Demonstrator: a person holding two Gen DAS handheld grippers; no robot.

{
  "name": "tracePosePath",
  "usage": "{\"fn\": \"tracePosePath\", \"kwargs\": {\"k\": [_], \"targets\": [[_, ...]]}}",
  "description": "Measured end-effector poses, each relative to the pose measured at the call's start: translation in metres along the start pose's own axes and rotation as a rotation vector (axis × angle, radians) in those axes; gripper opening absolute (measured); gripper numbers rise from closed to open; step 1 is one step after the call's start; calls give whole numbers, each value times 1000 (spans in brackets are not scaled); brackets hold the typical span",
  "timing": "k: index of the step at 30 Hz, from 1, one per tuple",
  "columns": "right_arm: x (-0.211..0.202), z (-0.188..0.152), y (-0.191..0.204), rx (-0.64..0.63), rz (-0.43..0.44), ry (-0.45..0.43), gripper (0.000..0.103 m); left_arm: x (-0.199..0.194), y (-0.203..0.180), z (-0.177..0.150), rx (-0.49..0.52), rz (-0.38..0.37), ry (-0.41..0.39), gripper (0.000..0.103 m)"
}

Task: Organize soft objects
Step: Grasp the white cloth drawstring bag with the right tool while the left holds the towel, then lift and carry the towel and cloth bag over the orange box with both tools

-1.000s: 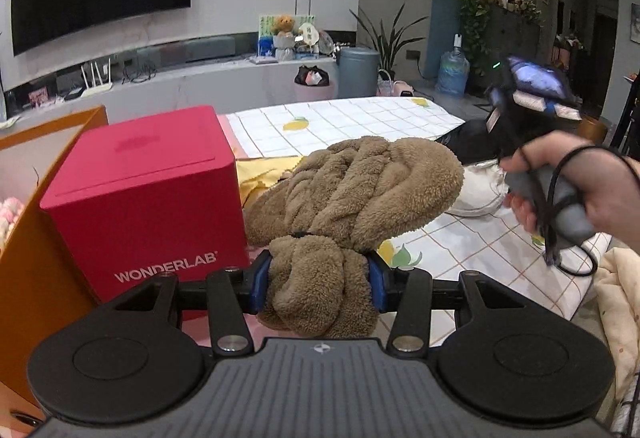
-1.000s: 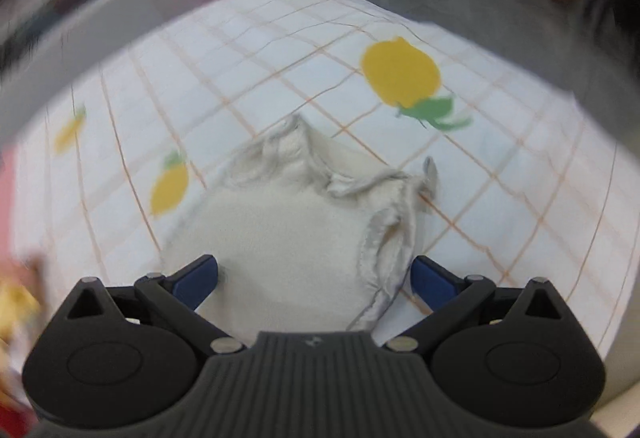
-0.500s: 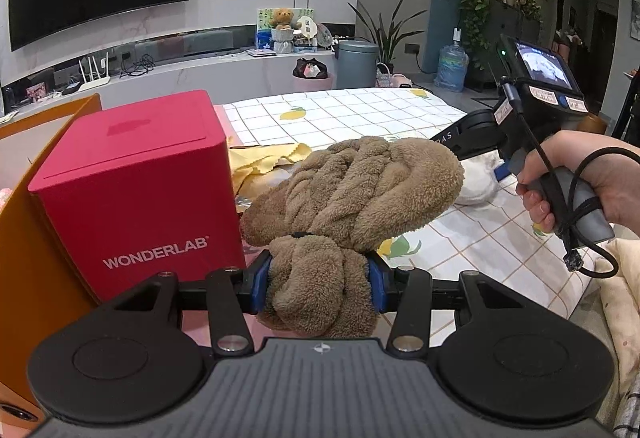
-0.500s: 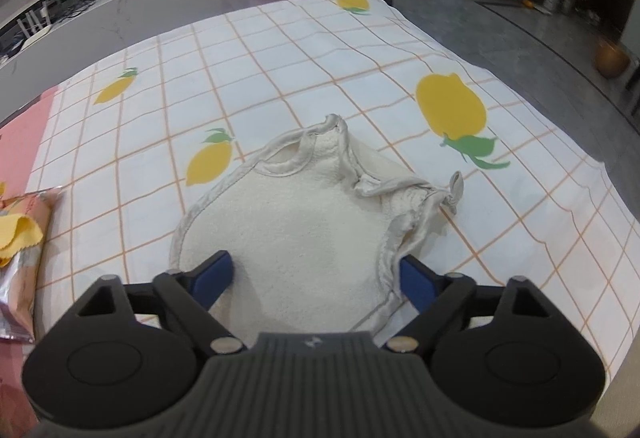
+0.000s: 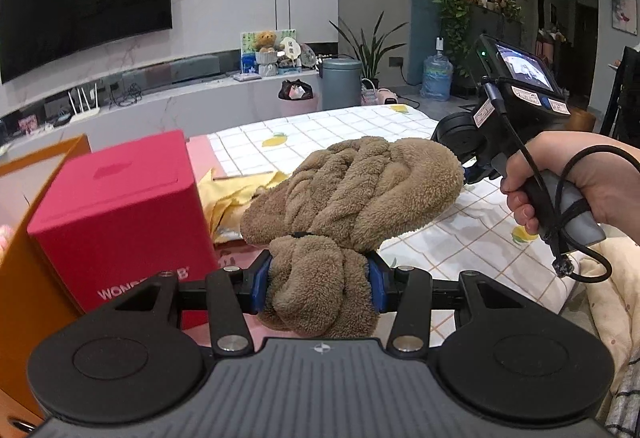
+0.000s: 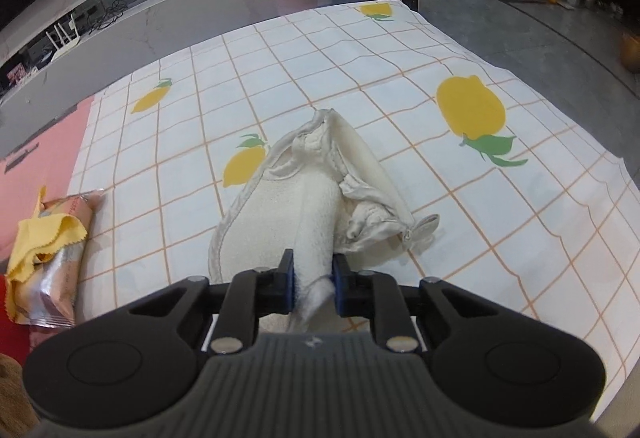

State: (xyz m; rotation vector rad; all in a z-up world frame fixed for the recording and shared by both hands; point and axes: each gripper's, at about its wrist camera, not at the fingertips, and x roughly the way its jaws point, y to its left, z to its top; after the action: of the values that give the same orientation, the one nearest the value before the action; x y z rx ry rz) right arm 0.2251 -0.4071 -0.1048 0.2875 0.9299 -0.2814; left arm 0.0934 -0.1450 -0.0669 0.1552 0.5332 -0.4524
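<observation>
While left hand-held gripper (image 5: 318, 286) stays clamped on brown fleece bundle (image 5: 352, 190), right hand-held gripper (image 6: 312, 284) jaws closing w/ cream cloth (image 6: 316, 198) pinched between, lemon-print desk cover (image 6: 460, 174) beneath.

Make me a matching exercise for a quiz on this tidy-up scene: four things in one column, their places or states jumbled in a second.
Things:
1. fluffy brown plush towel
2. cream terry cloth with satin edging
3. crinkled yellow cloth
4. red cardboard box

Places or states:
A. draped over a foil snack packet
B. pinched as the right gripper closes
C. standing beside an orange panel
D. bunched in the left gripper

Pairs: 1-D, 2-B, 3-A, 4-C
</observation>
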Motion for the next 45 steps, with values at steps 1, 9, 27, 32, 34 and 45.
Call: {"fn": "tracePosePath", "kwargs": {"k": [1,9,27,32,34,45], "targets": [[-2,0,0,6,6,-4,16,-1,-2,1,2,-2,-8,54],[-20,-4,-9,6,-24,-34,16,12,-26,1,56,40,-13,54],[-34,40,-8,90,-141,-36,16,51,-7,109,-41,97,39,53],[-60,72,48,37,-98,-88,16,50,47,144,-114,154,45,53],[-74,83,80,4,-80,-115,16,47,76,150,-155,200,55,53],[-134,77,258,-151,129,-161,16,-20,217,123,-311,384,98,53]]}}
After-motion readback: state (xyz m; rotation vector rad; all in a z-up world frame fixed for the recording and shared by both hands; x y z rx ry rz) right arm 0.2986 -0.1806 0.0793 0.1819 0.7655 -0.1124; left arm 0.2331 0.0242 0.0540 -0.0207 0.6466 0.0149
